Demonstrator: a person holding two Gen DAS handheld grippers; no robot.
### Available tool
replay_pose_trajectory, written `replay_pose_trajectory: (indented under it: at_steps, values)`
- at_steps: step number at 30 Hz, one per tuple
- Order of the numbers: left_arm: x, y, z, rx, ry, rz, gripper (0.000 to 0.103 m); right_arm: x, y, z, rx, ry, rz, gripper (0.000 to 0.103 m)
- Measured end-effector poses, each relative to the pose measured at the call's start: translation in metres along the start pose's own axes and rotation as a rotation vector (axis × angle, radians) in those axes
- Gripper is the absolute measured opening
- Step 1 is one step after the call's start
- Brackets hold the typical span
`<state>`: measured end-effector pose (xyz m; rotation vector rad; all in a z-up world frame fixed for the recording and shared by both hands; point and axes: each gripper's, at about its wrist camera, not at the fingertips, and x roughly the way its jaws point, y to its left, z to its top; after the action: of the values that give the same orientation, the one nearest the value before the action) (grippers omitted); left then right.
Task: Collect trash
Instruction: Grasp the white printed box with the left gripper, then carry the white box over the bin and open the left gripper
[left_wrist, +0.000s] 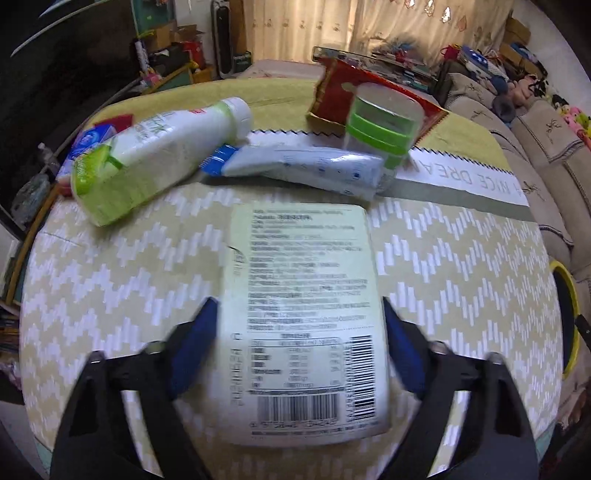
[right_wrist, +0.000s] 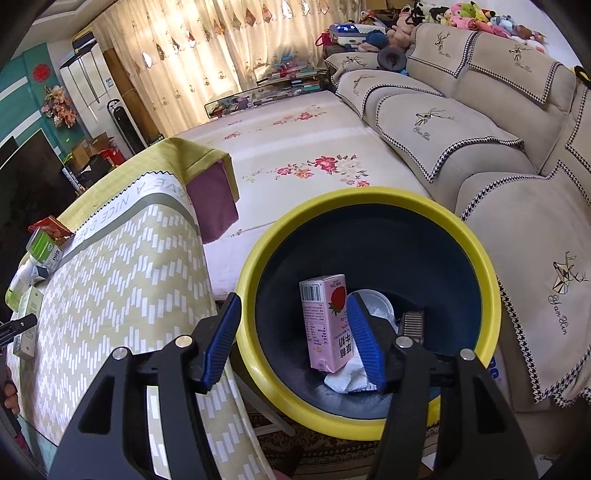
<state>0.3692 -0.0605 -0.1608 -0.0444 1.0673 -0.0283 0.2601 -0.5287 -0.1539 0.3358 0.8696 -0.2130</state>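
Note:
A pale green carton (left_wrist: 303, 277) with printed text and barcodes lies flat on the zigzag tablecloth (left_wrist: 461, 266). My left gripper (left_wrist: 301, 343) straddles its near end, and both blue pads sit against its long sides. In the right wrist view my right gripper (right_wrist: 291, 304) hangs open over a yellow-rimmed bin (right_wrist: 369, 195). A pink strawberry milk carton (right_wrist: 325, 325) leans inside the bin on white tissue (right_wrist: 347, 380), clear of the left pad. Behind the pale carton lie a white-and-green bottle (left_wrist: 147, 158), a white-blue tube (left_wrist: 306, 166), a green-banded clear jar (left_wrist: 380, 125) and a red packet (left_wrist: 354, 92).
The bin (left_wrist: 569, 314) stands off the table's right edge, on the floor between the table and a beige sofa (right_wrist: 480, 110). A floral-covered surface (right_wrist: 295, 155) lies beyond the bin. A small blue-and-white carton (left_wrist: 88, 140) sits at the table's far left.

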Motion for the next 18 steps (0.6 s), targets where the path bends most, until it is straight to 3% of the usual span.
replay_pose_trajectory:
  at_steps: [9, 18]
  values:
    - [-0.046, -0.009, -0.017, 0.036, -0.068, -0.073, 0.071, -0.004, -0.011, -0.014, 0.033, 0.007, 0.023, 0.057]
    - [-0.118, -0.092, -0.046, 0.239, -0.158, -0.230, 0.071, -0.043, -0.042, -0.031, 0.105, -0.051, -0.017, 0.057]
